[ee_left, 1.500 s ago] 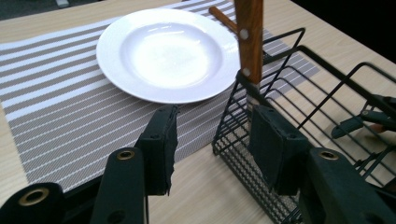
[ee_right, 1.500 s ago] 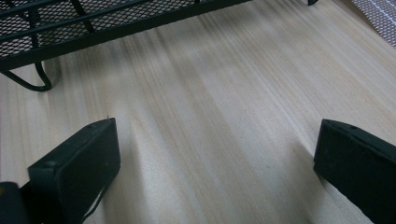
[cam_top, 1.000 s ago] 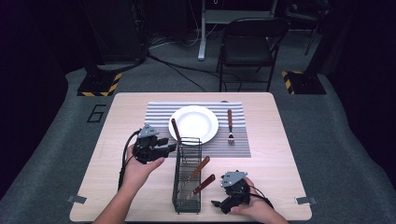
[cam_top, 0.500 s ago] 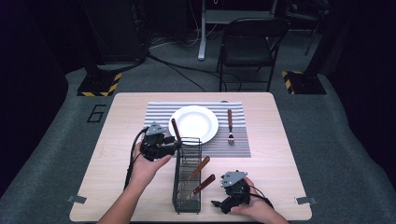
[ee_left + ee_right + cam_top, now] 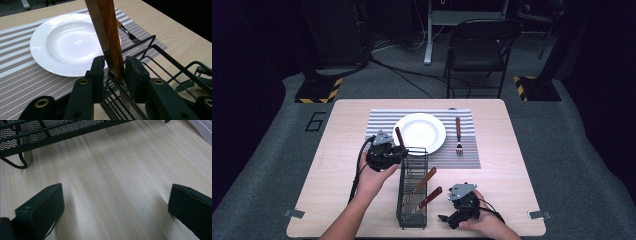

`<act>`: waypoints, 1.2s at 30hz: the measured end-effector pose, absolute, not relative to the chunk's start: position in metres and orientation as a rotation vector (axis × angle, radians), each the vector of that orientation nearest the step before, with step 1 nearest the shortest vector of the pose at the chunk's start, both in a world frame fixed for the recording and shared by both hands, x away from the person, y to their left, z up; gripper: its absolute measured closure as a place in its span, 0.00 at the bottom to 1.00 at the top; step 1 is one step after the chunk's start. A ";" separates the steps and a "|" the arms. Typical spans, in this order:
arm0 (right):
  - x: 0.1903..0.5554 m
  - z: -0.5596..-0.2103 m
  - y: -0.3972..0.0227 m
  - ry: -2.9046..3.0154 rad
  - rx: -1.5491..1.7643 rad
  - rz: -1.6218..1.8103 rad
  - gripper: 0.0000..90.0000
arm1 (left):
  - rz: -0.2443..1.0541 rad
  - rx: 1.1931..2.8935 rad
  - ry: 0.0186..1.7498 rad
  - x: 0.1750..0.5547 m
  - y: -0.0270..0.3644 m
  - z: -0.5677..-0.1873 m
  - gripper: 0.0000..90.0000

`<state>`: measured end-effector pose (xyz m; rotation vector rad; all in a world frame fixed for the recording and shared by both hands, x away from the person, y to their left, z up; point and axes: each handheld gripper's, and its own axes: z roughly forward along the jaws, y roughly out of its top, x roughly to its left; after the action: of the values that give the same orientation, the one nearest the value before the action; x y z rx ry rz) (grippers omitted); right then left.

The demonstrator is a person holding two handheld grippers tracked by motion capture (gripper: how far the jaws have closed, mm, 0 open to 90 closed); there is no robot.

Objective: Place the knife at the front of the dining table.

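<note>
Wood-handled cutlery is the work in hand. At the left of the high view the left gripper (image 5: 398, 154) sits at the far end of the black wire caddy (image 5: 413, 187), just beside the white plate (image 5: 419, 133). Its jaws have just been closing, with the brown wooden handle (image 5: 106, 32) of a utensil between them; in the left gripper view the right pad (image 5: 133, 75) touches the handle, while the left pad (image 5: 97, 72) seems a sliver off, so I cannot tell if the clamp is firm. That handle is dark reddish brown, flat-sided and smooth, rising steeply out of the caddy and tilted toward the plate; its lower end is hidden among the wires. Two more wooden handles (image 5: 428, 176) lean out of the caddy's middle. Right of the plate a fork (image 5: 458, 135) with the same brown handle lies on the striped placemat (image 5: 382, 122). At the near right the right gripper (image 5: 447, 218) rests low on the table (image 5: 512, 165) beside the caddy, jaws wide apart over bare wood.
</note>
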<state>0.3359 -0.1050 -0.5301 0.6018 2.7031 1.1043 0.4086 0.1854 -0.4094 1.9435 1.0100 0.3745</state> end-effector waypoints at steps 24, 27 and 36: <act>0.336 -0.530 -0.105 2.704 0.603 1.104 0.00 | 0.385 1.924 0.953 0.388 0.184 -0.407 0.84; 0.336 -0.530 -0.105 2.704 0.603 1.104 0.00 | 0.374 1.919 0.934 0.386 0.180 -0.407 0.85; 0.336 -0.530 -0.105 2.704 0.603 1.104 0.00 | 0.387 1.945 0.908 0.388 0.170 -0.405 0.86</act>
<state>0.3358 -0.1050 -0.5301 0.6026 2.7036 1.1041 0.3876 0.1698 -0.4045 1.9450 0.9079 0.3867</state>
